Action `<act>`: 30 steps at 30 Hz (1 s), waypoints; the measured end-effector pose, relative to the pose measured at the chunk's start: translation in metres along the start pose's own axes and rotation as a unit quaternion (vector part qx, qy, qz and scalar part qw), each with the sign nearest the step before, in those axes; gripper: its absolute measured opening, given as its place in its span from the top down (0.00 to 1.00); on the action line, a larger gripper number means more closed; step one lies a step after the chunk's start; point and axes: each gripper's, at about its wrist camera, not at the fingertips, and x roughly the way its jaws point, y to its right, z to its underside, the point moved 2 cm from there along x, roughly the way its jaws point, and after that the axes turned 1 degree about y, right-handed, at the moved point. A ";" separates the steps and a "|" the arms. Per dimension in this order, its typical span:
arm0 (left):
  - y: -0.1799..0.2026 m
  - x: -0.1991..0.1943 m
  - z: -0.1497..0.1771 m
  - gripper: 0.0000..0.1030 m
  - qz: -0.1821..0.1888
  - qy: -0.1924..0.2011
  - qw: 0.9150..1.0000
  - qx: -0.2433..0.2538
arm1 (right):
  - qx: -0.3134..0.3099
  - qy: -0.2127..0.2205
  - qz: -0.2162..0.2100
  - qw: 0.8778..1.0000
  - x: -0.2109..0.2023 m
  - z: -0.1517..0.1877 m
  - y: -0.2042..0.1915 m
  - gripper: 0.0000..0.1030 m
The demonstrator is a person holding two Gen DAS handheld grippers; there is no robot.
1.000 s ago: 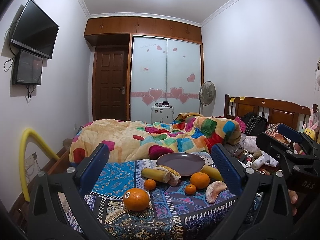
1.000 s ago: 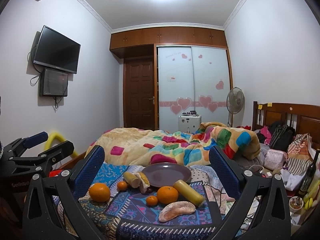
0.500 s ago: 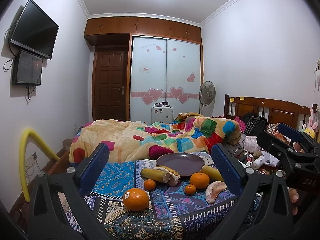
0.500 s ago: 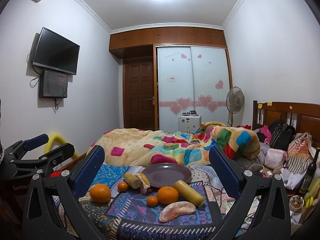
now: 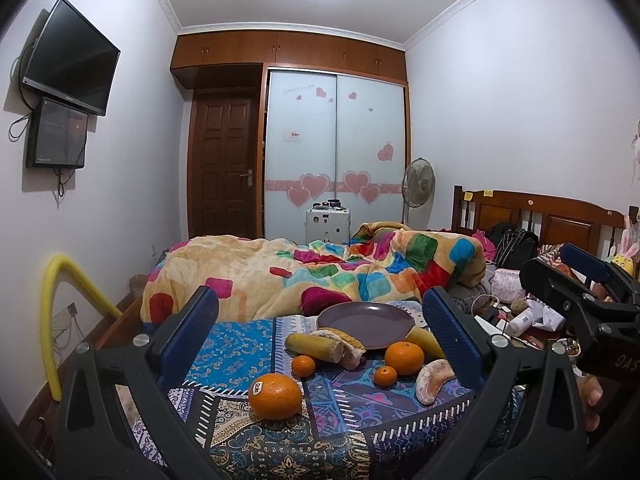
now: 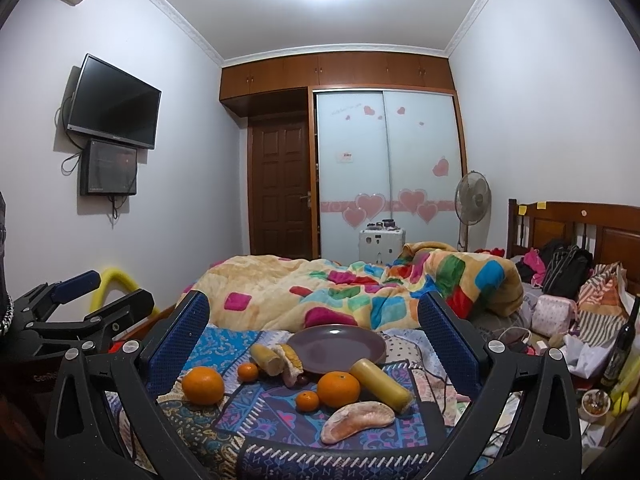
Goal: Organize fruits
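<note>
A purple plate (image 5: 366, 322) (image 6: 337, 348) lies empty on a patterned cloth on the bed. Around it lie a big orange with a sticker (image 5: 275, 395) (image 6: 203, 385), a second orange (image 5: 404, 357) (image 6: 339, 389), two small tangerines (image 5: 303, 365) (image 5: 385, 375), yellow corn pieces (image 5: 314, 346) (image 6: 381, 385) and a pink pomelo segment (image 5: 433, 375) (image 6: 358, 420). My left gripper (image 5: 320, 340) and right gripper (image 6: 314, 340) are both open and empty, held short of the fruit, above the near edge of the cloth.
A colourful quilt (image 5: 320, 272) is heaped behind the plate. Clutter of bags and bottles (image 6: 580, 320) lies to the right by the wooden headboard (image 5: 540, 220). A yellow foam tube (image 5: 56, 312) stands at the left wall.
The right wrist view has dropped and tilted slightly; the fruit sits a little lower in it. Nothing on the bed has moved.
</note>
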 end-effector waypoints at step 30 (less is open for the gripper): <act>-0.056 0.138 0.090 0.00 -0.016 -0.210 0.978 -0.005 | -0.058 -0.216 0.044 0.974 0.114 0.091 0.077 0.00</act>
